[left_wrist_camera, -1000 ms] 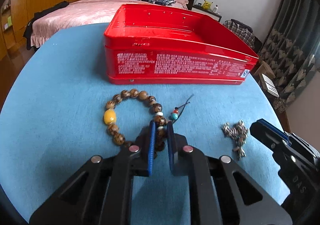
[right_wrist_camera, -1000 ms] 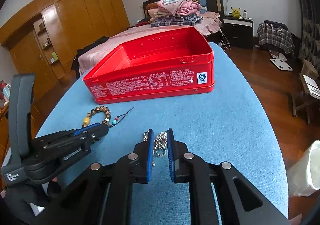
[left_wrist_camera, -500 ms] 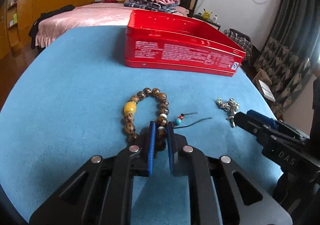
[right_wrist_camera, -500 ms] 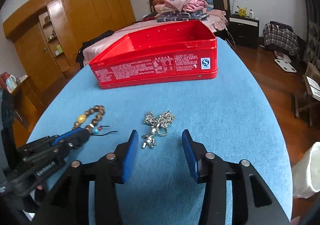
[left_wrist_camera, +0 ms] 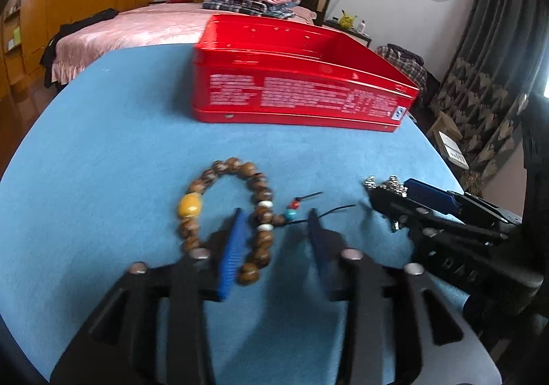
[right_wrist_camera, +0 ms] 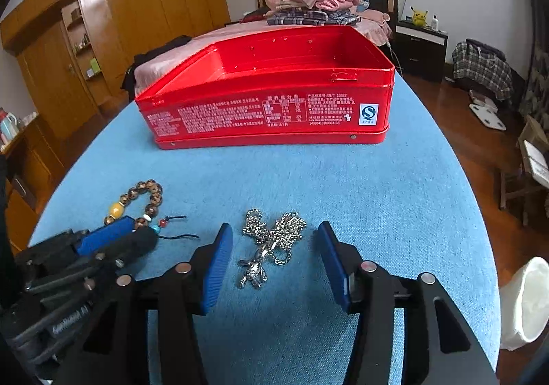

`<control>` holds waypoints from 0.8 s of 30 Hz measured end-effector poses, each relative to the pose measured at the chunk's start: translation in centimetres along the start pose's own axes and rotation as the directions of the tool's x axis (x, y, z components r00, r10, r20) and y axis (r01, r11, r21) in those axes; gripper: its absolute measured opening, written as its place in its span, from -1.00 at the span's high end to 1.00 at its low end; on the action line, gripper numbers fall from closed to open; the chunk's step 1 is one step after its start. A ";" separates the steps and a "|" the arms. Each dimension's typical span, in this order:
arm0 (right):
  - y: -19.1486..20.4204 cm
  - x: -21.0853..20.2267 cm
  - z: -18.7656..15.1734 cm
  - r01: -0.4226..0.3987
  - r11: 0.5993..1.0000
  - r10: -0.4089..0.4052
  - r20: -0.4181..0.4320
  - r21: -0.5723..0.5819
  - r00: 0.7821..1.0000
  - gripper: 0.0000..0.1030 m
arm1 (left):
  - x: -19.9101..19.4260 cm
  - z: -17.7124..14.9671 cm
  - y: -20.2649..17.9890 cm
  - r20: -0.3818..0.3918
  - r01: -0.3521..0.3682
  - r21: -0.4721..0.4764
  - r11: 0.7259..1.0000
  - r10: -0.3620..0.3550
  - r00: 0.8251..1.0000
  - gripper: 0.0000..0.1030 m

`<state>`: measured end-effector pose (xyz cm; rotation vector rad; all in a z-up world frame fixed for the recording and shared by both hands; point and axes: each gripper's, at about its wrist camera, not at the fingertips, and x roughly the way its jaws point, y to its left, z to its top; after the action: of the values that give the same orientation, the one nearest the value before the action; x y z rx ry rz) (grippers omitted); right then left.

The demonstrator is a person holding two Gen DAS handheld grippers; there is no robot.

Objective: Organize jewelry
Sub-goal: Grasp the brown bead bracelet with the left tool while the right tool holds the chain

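Note:
A brown bead bracelet (left_wrist_camera: 240,210) with a yellow bead and a black cord lies on the blue tabletop. My left gripper (left_wrist_camera: 276,217) is open, its fingers either side of the bracelet's right half. A silver ball chain with a small figure pendant (right_wrist_camera: 271,244) lies between the fingers of my open right gripper (right_wrist_camera: 272,234). The bracelet (right_wrist_camera: 144,200) also shows in the right wrist view beside the left gripper (right_wrist_camera: 116,241). An open red tin box (right_wrist_camera: 274,93) stands further back; it also shows in the left wrist view (left_wrist_camera: 295,90).
The blue table (right_wrist_camera: 394,200) is round, its edge close on the right. A white bin (right_wrist_camera: 525,302) stands on the floor to the right. A bed with folded clothes (right_wrist_camera: 315,4) lies behind the table.
My left gripper has opened around the bracelet. My right gripper, shut at first, has opened wide around the silver chain. Both have drawn back a little.

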<state>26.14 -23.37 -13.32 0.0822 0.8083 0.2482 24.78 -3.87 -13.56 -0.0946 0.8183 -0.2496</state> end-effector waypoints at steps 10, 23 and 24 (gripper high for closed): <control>1.1 -0.1 -0.5 0.000 1.000 0.000 0.011 -0.014 1.000 0.63 | -0.1 -0.2 0.5 0.019 -0.047 -0.047 0.998 0.048 0.999 0.68; 0.2 -3.6 -0.8 -0.112 0.993 0.109 0.083 0.036 0.991 0.74 | -2.6 -0.6 0.5 0.118 0.000 -0.055 0.998 0.006 0.993 0.68; 0.2 -4.1 -0.6 -0.113 0.993 0.109 0.093 0.035 0.990 0.74 | -3.0 -0.5 0.4 0.130 0.001 -0.054 0.999 0.006 0.992 0.68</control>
<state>22.98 -24.16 -10.83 0.1752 0.7195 0.3314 22.53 -2.67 -11.80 -0.1594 0.6956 -0.2167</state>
